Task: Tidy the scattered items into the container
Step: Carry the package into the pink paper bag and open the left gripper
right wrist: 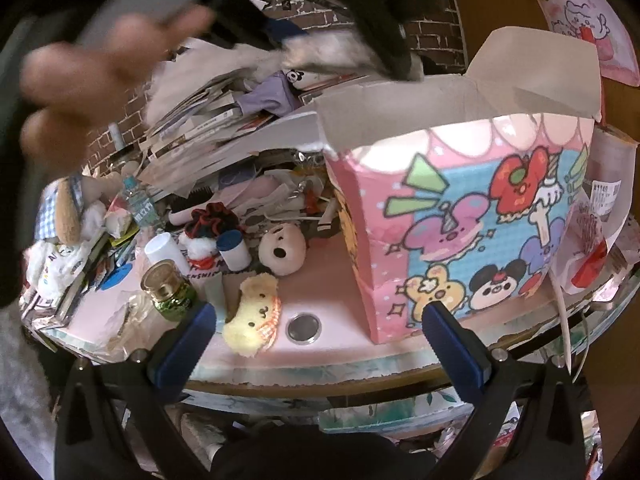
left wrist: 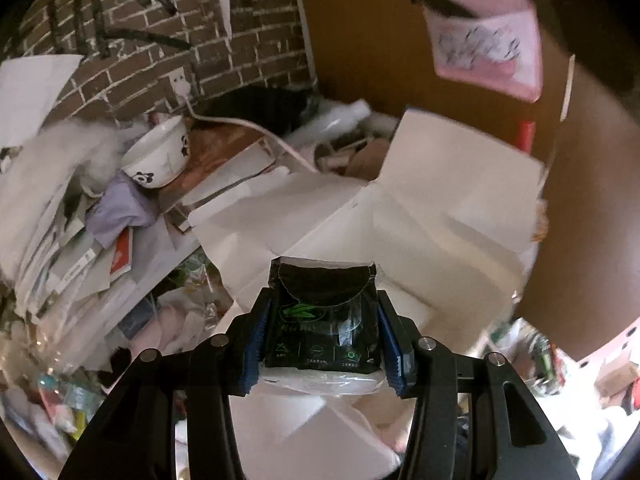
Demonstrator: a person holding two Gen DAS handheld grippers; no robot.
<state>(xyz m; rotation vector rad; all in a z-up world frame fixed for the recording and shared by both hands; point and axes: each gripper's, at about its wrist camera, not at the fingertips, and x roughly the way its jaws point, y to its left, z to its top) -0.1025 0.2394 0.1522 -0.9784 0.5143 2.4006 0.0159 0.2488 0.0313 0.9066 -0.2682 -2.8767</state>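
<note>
Low in the middle of the left wrist view, a black tissue pack (left wrist: 324, 316) sits clamped upright in the left gripper (left wrist: 325, 338), with the open carton (left wrist: 420, 216) directly ahead and above, while the right gripper (right wrist: 318, 322) hangs spread and empty beside that carton's pink wall.

The pink surface (right wrist: 320, 292) carries a cartoon-printed box (right wrist: 480, 216) on the right, a yellow plush (right wrist: 252, 316) near, and a green-based bottle (right wrist: 170, 288) left.
</note>
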